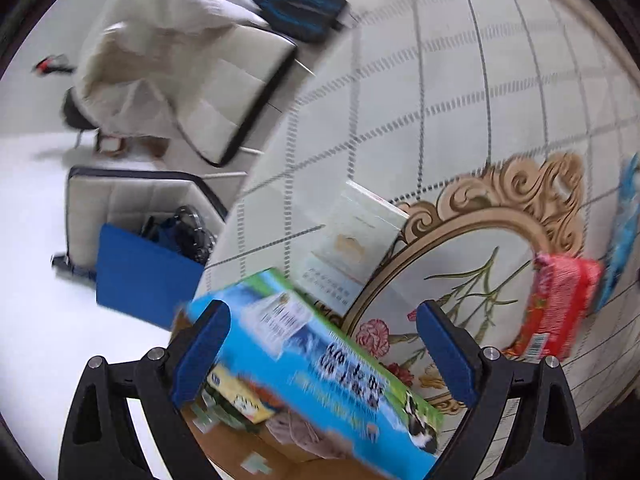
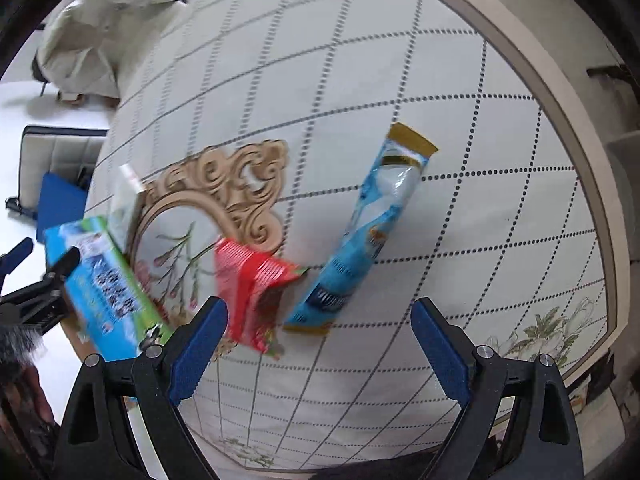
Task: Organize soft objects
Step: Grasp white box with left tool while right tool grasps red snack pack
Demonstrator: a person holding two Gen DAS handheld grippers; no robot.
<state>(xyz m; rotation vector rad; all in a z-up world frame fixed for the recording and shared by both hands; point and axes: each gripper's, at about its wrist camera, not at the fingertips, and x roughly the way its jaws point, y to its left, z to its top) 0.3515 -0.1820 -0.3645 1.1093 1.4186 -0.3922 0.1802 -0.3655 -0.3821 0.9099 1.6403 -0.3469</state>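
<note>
My left gripper [image 1: 323, 350] is open, its blue pads either side of a blue-and-green pack [image 1: 320, 364] that tilts over an open cardboard box [image 1: 256, 448] at the table's edge; the pads do not touch it. The pack also shows in the right wrist view [image 2: 104, 292]. A red packet [image 2: 256, 292] and a long light-blue sachet [image 2: 372, 232] lie on the round table [image 2: 400, 80]. A pale flat pack [image 1: 352, 248] lies beside the blue-and-green one. My right gripper [image 2: 318, 340] is open and empty, just in front of the red packet.
The cardboard box holds a yellow pack [image 1: 240, 400] and a grey cloth [image 1: 304, 432]. Chairs stand beyond the table, one with a beige coat [image 1: 160, 52], one with a blue folder [image 1: 144, 276]. The table's rim [image 2: 560, 92] curves at right.
</note>
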